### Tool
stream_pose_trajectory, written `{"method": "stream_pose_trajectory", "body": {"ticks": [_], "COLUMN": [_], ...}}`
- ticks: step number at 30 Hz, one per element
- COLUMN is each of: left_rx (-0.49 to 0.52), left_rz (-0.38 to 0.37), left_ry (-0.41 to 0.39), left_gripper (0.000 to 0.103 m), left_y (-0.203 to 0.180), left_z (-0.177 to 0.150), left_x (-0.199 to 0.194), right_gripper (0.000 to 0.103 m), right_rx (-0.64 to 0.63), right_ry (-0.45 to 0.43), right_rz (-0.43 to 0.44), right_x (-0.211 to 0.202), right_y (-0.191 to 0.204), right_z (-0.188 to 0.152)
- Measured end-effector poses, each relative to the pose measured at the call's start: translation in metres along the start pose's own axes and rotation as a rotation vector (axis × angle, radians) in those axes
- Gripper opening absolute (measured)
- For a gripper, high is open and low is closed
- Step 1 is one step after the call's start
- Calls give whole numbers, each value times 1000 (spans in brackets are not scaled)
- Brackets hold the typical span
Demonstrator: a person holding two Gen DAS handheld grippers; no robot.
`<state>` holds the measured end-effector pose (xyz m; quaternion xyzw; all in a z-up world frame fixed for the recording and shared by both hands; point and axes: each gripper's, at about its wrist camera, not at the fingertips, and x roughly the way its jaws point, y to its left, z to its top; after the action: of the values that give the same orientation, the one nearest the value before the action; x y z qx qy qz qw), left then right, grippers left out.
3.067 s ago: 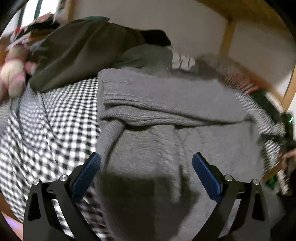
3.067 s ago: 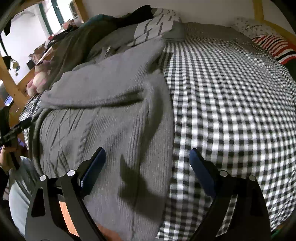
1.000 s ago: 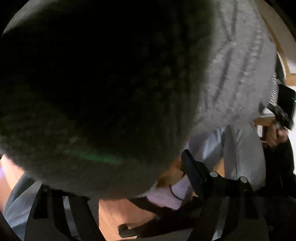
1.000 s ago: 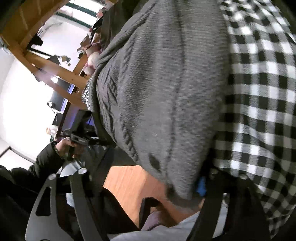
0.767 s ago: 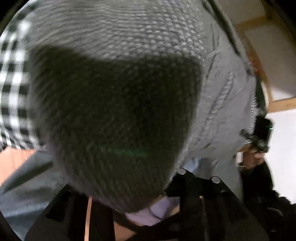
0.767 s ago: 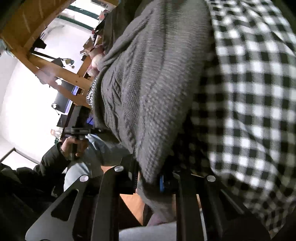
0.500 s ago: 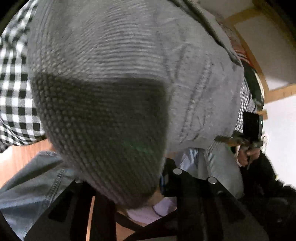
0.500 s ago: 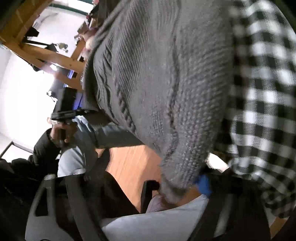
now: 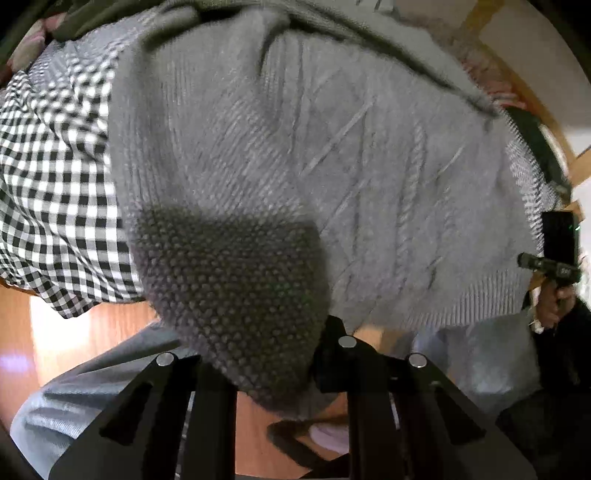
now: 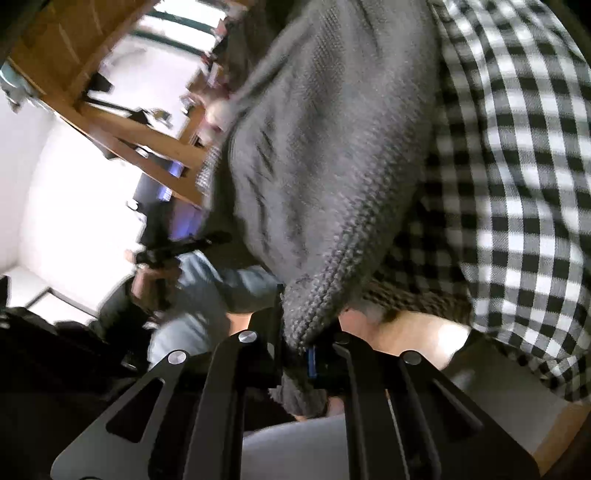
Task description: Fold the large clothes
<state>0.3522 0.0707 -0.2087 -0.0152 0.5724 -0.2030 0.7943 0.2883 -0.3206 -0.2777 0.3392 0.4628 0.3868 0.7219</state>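
A grey cable-knit sweater lies on a bed with a black-and-white checked cover, its hem hanging over the near edge. My left gripper is shut on the sweater's left hem corner, which drapes over the fingers. In the right wrist view my right gripper is shut on the sweater's right hem corner, the knit pinched between the blue pads. The checked cover lies to its right. Each gripper shows in the other's view, far off at the opposite corner.
The wooden floor and the person's jeans are below the bed edge. A dark olive garment lies at the back of the bed. Wooden bed posts stand at the left of the right wrist view.
Both grippers were open above the sweater, dropped to its hem corners at the bed edge and shut on them. They now lift the hem, and more of the sweater shows.
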Motion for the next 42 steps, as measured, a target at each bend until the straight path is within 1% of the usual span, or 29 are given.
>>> {"method": "stream_pose_trajectory", "body": {"ticks": [1,3,6,8,9,11,16,20,23,24,26,29,32,33,36,38,42], "left_rx": [-4,-15,-59,-74,-77,-87,-98,-112,-132,-137,-146,-154,-142,-139,-127,-132,-143], "left_rz": [-7,-26,-76,-91,-96,-101,-124,-162,-195,-198,-196,-184,-166,-159,-138,-140,-114], "left_ry": [-17,-53,-128,-175,-198,-247,-310,-380,-441,-456,-490,-524,-546,-552,-566,-554,-513], "left_gripper": [14,14,14,14,14,14,14,14,14,14,14,14,14,14,14,14,14], "left_y": [-8,-5,8,14,25,33,46,31,28,23,25,30,30,31,35,43,60], "left_z": [1,6,14,20,23,33,64,87,107,115,132,161,188,196,234,258,311], "left_x": [-6,-18,-43,-56,-66,-79,-97,-114,-131,-133,-142,-152,-156,-157,-158,-154,-132], "right_gripper": [9,9,9,9,9,9,9,9,9,9,10,9,9,9,9,9,9], "right_rx": [2,-4,-16,-23,-30,-42,-65,-90,-83,-83,-79,-75,-74,-75,-62,-29,59], "right_ry": [-28,-72,-131,-159,-169,-188,-263,-312,-368,-395,-439,-482,-519,-534,-577,-597,-619], "right_rz": [27,64,111,132,141,157,245,288,343,362,382,378,374,370,356,336,287], "right_x": [-6,-15,-28,-34,-37,-38,-52,-68,-86,-92,-103,-111,-116,-117,-117,-114,-100], "right_y": [5,14,26,31,34,40,53,61,58,57,54,50,46,45,42,35,18], "right_z": [3,9,21,30,35,46,80,109,127,134,146,167,193,204,239,262,313]}}
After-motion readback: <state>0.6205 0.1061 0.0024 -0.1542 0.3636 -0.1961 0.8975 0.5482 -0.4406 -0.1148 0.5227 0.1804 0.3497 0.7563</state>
